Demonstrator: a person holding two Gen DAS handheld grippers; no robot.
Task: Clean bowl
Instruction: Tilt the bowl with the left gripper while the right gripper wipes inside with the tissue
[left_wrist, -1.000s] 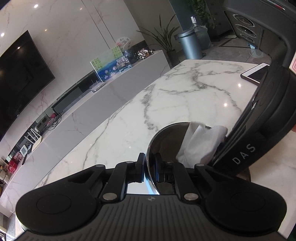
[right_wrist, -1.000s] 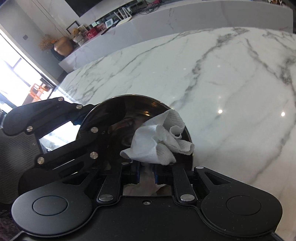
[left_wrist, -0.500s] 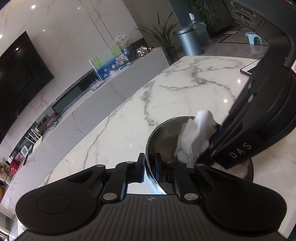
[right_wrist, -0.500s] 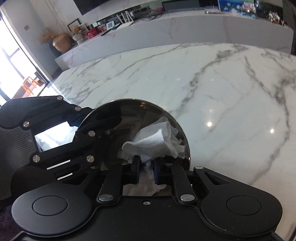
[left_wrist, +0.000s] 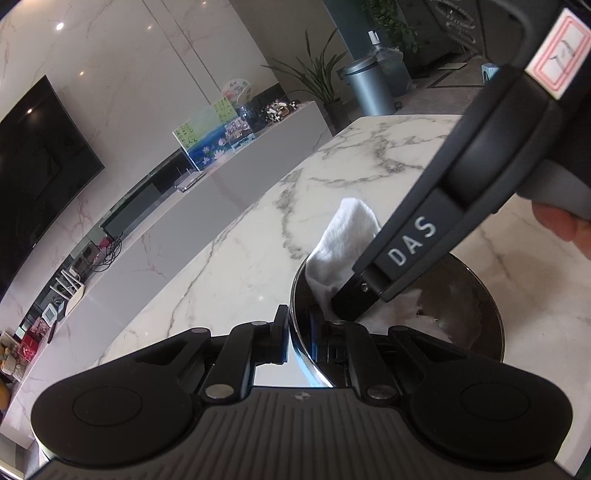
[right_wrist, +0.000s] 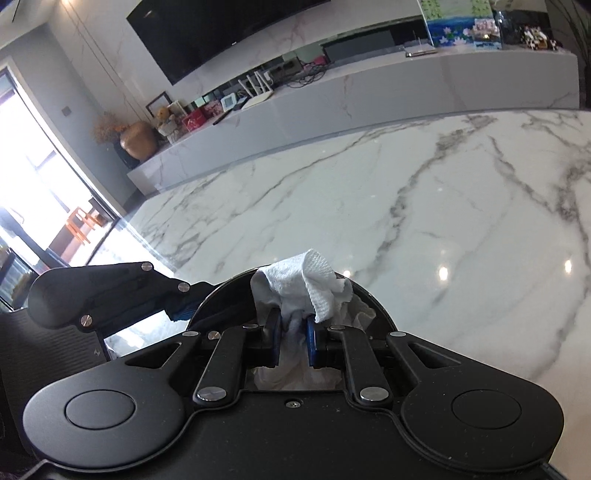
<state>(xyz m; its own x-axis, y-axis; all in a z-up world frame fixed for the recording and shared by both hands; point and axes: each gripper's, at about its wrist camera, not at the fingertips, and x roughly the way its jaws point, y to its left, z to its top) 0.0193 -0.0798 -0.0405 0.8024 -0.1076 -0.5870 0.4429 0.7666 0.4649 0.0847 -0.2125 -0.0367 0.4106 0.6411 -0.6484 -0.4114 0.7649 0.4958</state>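
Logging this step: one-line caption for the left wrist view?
Left hand-held gripper clamps the bowl rim while the right hand-held gripper wipes inside with a paper towel.

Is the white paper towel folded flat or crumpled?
Crumpled. The paper towel is a wrinkled wad pinched by the right tool inside the bowl.

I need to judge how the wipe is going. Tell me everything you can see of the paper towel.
The paper towel is white, embossed and crumpled into a loose wad. The right gripper is shut on its middle, between blue pads. Its top flap sticks up above the rim of the dark, glossy bowl; the lower folds hang inside the bowl, against its inner wall. It looks dry and untorn, though stains cannot be told. The left gripper clamps the bowl's rim, clear of the towel.
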